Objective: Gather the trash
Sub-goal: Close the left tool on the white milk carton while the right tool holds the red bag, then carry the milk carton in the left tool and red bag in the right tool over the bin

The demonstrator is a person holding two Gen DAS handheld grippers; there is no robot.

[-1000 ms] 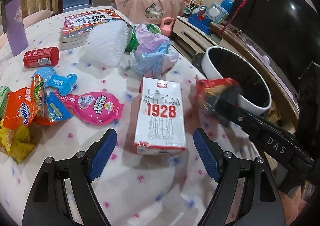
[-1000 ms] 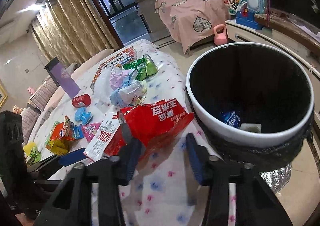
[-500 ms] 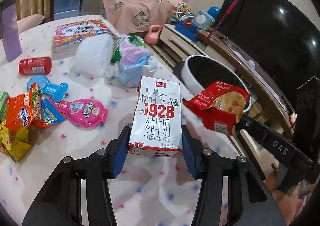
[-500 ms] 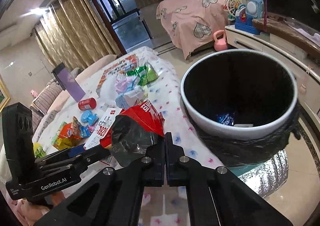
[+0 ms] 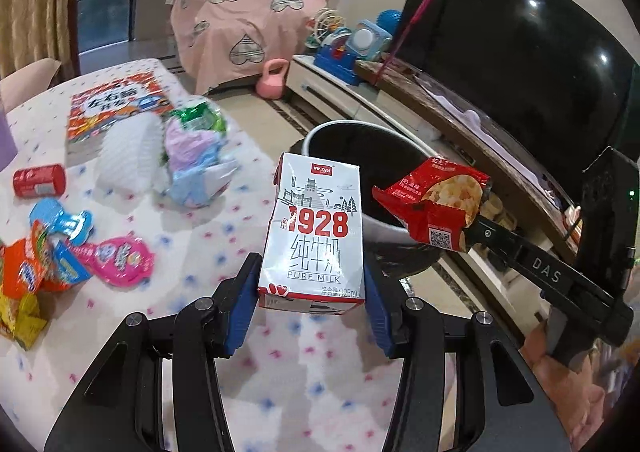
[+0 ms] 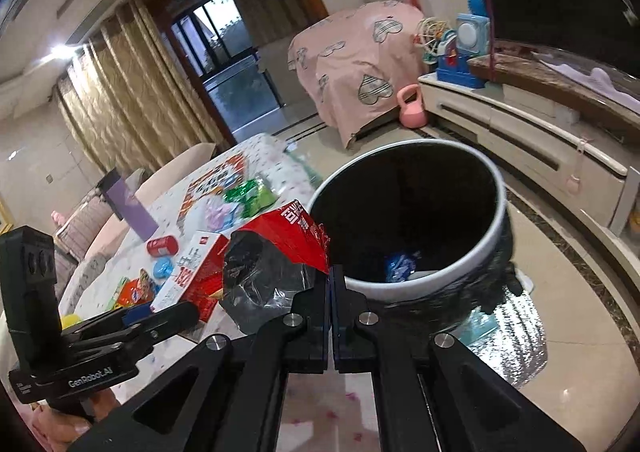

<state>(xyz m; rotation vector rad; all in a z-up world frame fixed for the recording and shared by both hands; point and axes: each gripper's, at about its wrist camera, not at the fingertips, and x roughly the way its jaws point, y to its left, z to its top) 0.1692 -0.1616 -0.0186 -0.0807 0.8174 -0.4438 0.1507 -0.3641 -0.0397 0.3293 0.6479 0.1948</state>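
Note:
My left gripper (image 5: 310,292) is shut on a white and red "1928" milk carton (image 5: 316,228) and holds it upright above the table. The carton also shows in the right wrist view (image 6: 192,268). My right gripper (image 6: 332,284) is shut on a red snack bag (image 6: 280,252), held in the air beside the white-rimmed trash bin (image 6: 496,228). The bag (image 5: 436,200) hangs over the bin's rim (image 5: 320,130) in the left wrist view. The bin holds a blue wrapper (image 6: 400,264).
The table (image 5: 200,244) carries a pink wrapper (image 5: 116,256), blue wrapper (image 5: 60,218), orange and yellow packets (image 5: 24,280), a red can (image 5: 38,180), crumpled bags (image 5: 196,160), a white brush (image 5: 128,152) and a book (image 5: 116,104). A TV cabinet (image 6: 540,140) stands behind the bin.
My left gripper closed on the milk carton and lifted it off the table. My right gripper closed on the red snack bag and raised it toward the bin.

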